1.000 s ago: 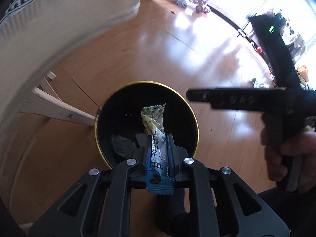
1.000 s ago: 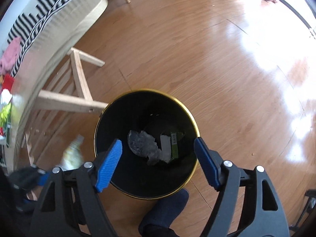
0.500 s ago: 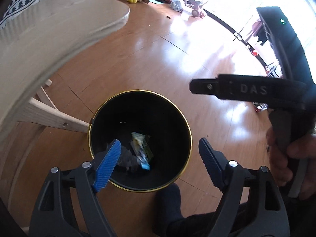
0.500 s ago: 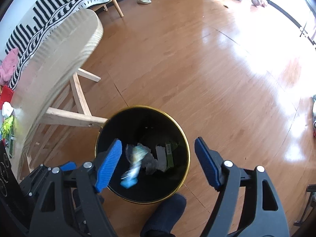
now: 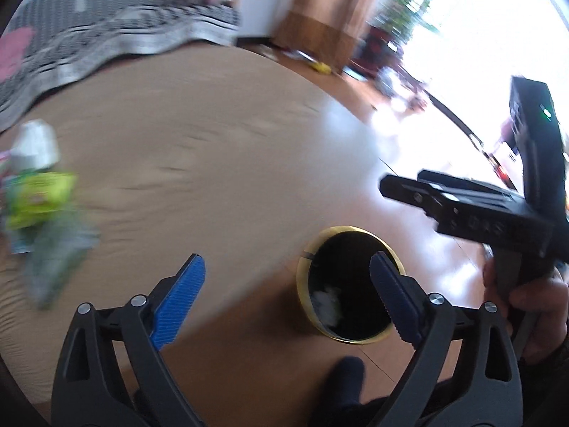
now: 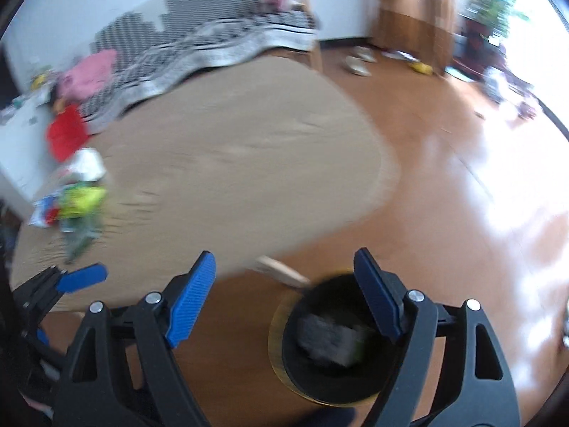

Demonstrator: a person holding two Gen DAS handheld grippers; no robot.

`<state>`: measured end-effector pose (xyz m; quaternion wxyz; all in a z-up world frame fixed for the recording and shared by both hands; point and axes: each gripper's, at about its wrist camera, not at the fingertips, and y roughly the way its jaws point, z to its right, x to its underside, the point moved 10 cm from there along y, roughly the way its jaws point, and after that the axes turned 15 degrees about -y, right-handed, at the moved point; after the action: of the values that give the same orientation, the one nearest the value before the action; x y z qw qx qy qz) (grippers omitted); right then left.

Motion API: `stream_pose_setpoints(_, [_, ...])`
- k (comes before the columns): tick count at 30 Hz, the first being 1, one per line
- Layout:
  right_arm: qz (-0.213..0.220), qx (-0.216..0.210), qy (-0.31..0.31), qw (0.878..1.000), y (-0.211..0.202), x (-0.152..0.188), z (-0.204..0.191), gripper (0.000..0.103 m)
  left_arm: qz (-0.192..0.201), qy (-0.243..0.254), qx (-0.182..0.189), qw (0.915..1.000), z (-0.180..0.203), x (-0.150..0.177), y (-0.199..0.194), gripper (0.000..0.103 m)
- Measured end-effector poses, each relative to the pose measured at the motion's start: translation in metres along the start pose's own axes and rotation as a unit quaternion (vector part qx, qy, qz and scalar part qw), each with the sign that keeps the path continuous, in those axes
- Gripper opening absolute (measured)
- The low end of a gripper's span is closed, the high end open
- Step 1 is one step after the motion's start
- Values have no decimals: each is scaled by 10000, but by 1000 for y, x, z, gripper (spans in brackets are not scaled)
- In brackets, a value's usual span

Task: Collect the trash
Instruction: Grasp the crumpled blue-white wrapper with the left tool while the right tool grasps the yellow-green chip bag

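A black bin with a gold rim (image 5: 350, 284) (image 6: 330, 338) stands on the floor beside the round wooden table (image 5: 199, 163) (image 6: 227, 170), with crumpled wrappers inside. A blurred pile of trash (image 5: 39, 192) (image 6: 76, 203), green and white packets, lies at the table's left edge. My left gripper (image 5: 286, 299) hangs above the table edge and bin, its jaws still opening with nothing between them. My right gripper (image 6: 284, 295) is wide apart too, jaws opening slightly and empty; its black body also shows in the left wrist view (image 5: 498, 210), held by a hand (image 5: 537, 306).
A striped sofa (image 6: 213, 39) with pink and red cloth (image 6: 67, 131) runs behind the table. Glossy wooden floor (image 6: 480, 185) spreads to the right, with slippers and small items far off. A dark foot (image 5: 346, 370) stands just before the bin.
The left gripper opened and dropped the blue-and-yellow wrapper into the bin. Both grippers then rose and swung up, so the tabletop and trash pile came into view.
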<state>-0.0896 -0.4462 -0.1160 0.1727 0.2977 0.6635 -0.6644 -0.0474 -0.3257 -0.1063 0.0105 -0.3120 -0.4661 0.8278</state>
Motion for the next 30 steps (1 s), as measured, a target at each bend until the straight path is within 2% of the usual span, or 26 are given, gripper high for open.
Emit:
stream_pose_setpoints(4, [117,-622,-498,9968,21,-45,-85,78,420,-470,-528,9966,-75,-25,-33,91])
stream_pose_setpoints(7, [89,-914,-726,9931,40,-68,-135,78,757,-852,-959,9888,-142,-44,-65,91])
stream_pose_setpoints(10, [76,-1143,-880,9895,54,-81,-179,78,1148,-1266,-1474,9742,-221,-63,-107,91])
stream_pose_setpoints(13, [17,-1276,-989,9869,69,-89,-212,78,1314,-1487,-1988,9597,-284,-70,-133,91])
stream_pose_setpoints(14, [-4,-1311,-1020,9861,72,-89,-220,78,1364,-1549,-2243,9524,-309,-72,-141,91])
stream_pose_setpoints(16, [-58,-1352,-1098,9847,83,-92,-236,78,1428,-1616,-2496,9440,-345,-74,-149,91])
stream_pose_setpoints(17, [-60,-1368,-1132,9841,87,-91,-242,78,1447,-1722,-2575,9397,-364,-75,-149,91])
stream_pose_setpoints(18, [-74,-1360,-1178,9837,91,-92,-248,78,1407,-1839,-2532,9393,-381,-77,-146,91])
stream_pose_setpoints(20, [-78,-1354,-1220,9832,99,-95,-257,78,1331,-2018,-2320,9422,-396,-83,-134,91])
stream_pose_setpoints(23, [-108,-1420,-1177,9828,109,-98,-263,78,1262,-2026,-2256,9445,-411,-91,-121,88])
stream_pose_setpoints(26, [-109,-1466,-1179,9821,113,-100,-266,78,1223,-2020,-2313,9438,-420,-96,-110,76])
stream_pose_setpoints(29, [-105,-1483,-1180,9818,118,-104,-268,78,1201,-2016,-2157,9479,-419,-99,-103,47])
stream_pose_setpoints(30, [-106,-1501,-1150,9819,120,-106,-269,78,1189,-2028,-2134,9482,-419,-98,-102,32])
